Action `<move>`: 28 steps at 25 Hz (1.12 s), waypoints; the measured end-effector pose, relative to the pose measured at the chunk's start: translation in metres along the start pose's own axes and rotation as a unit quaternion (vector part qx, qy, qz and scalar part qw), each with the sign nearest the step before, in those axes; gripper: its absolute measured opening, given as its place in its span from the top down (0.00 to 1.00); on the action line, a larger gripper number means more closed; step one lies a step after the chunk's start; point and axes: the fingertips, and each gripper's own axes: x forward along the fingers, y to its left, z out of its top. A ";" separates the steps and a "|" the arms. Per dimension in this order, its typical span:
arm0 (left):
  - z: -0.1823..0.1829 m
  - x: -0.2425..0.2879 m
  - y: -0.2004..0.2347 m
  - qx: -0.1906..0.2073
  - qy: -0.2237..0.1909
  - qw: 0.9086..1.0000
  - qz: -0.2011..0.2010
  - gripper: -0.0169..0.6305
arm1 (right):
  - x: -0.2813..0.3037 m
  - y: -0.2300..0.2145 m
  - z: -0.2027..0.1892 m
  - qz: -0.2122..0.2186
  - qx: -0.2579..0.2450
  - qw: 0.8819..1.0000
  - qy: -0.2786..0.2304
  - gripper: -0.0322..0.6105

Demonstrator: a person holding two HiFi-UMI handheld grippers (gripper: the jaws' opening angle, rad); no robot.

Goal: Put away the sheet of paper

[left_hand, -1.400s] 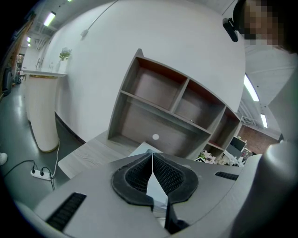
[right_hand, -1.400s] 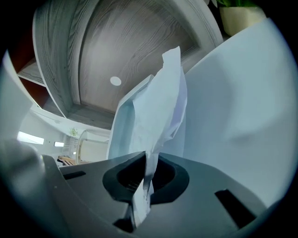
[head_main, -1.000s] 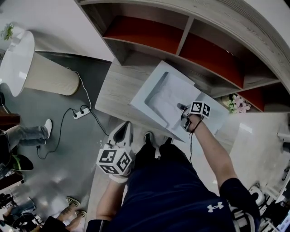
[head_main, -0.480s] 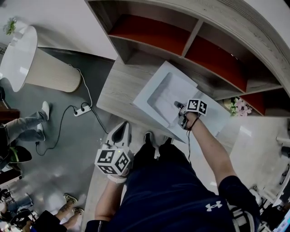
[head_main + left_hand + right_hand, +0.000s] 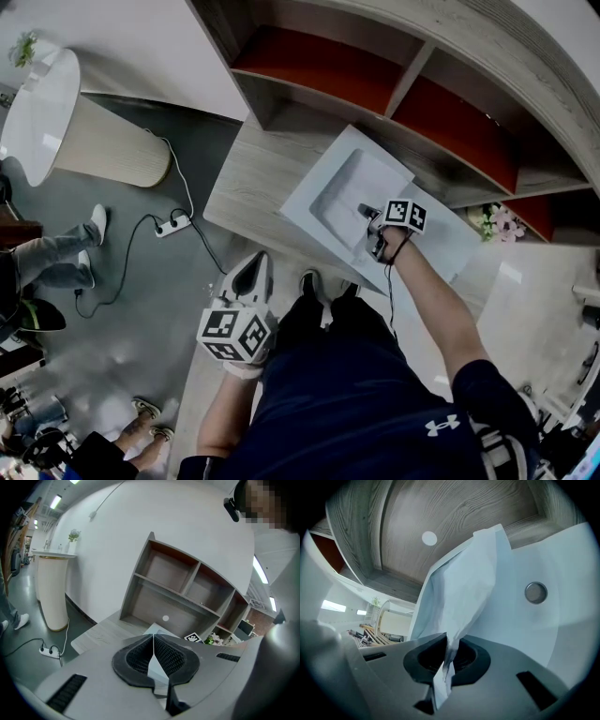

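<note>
Two sets of tongs, only one doing anything. The right tongs [image 5: 449,643] are clamped tight on a crumpled white sheet of paper [image 5: 461,583]. It sticks up out of the pinch, over a pale blue plastic folder with a round metal snap [image 5: 562,634]. That folder lies on the grey wood-grain desk [image 5: 246,183], just in front of a wooden shelf unit with red back panels [image 5: 309,70]. The left tongs [image 5: 153,639] are pressed together on nothing, by the desk's near edge, well apart from the paper.
</note>
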 end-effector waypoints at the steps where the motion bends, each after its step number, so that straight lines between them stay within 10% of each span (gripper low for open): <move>1: 0.000 0.000 0.001 -0.001 0.000 1.000 0.001 0.95 | 0.002 0.001 0.001 0.001 -0.001 1.000 0.001 0.93; 23: -0.003 -0.001 0.010 -0.021 0.002 1.000 0.003 0.95 | 0.021 0.032 0.007 0.048 0.000 0.999 -0.005 0.91; 28: -0.002 0.004 0.007 -0.017 0.002 1.000 -0.004 0.95 | 0.016 0.021 0.008 0.021 0.011 1.000 -0.021 0.63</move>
